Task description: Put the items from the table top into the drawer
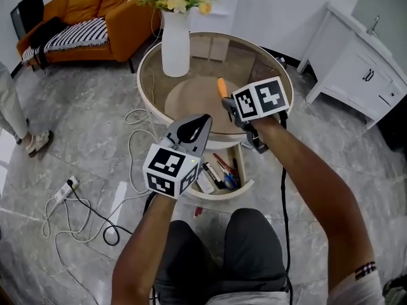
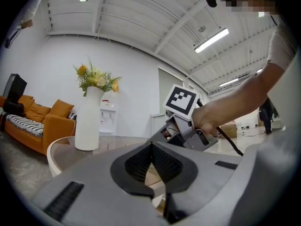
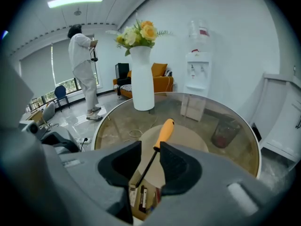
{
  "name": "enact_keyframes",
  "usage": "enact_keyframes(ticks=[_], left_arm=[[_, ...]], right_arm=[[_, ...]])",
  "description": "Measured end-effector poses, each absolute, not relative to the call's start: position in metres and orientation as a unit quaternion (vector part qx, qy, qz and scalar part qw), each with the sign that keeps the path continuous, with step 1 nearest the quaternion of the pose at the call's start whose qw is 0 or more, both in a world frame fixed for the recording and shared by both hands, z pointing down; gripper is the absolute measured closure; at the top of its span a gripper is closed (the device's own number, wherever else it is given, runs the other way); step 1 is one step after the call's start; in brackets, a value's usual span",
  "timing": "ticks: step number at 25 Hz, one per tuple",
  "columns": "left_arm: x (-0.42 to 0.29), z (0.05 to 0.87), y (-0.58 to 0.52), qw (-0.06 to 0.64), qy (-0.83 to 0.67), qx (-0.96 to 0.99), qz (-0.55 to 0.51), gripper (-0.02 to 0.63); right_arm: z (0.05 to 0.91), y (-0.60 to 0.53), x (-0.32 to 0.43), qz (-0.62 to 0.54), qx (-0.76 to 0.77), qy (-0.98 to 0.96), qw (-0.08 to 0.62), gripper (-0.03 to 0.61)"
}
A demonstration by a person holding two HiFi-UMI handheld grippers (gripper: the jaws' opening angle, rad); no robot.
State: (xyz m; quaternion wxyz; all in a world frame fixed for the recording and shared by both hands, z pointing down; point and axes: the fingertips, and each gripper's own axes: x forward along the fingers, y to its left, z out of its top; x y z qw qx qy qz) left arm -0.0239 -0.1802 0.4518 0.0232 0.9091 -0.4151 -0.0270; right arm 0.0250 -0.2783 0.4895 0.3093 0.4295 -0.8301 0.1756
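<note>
Task judged well advanced but not complete. The drawer under the round glass table stands pulled out and already holds several small items, among them pens and a flat white piece. One loose item is seen on the table top: a screwdriver with an orange handle, lying near the middle of the glass, well apart from the vase of flowers at the far edge. The right gripper is angled down over the screwdriver with its jaws apart; the thin black shaft runs through the gap, but neither pad presses on it, so the tool is not grasped. The left gripper is held level above the drawer, jaws clenched together on nothing. Outstanding, by my assessment: take hold of the screwdriver, carry it to the drawer and set it down inside; the vase appears to be a fixture rather than an item to stow
</note>
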Motion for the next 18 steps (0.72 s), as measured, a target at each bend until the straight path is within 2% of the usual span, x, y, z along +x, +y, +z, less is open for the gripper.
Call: enact_keyframes(ticks=[8, 18], left_arm=[[-0.026, 0.450, -0.185, 0.026, -0.412, 0.910, -0.028, 0.614], [-0.032, 0.456, -0.178, 0.027, -0.417, 0.908, -0.029, 0.614]], right_arm=[[0.515, -0.315, 0.025, 0.215, 0.460, -0.795, 0.332, 0.426], [0.525, -0.320, 0.021, 0.223, 0.452, -0.783, 0.364, 0.444]])
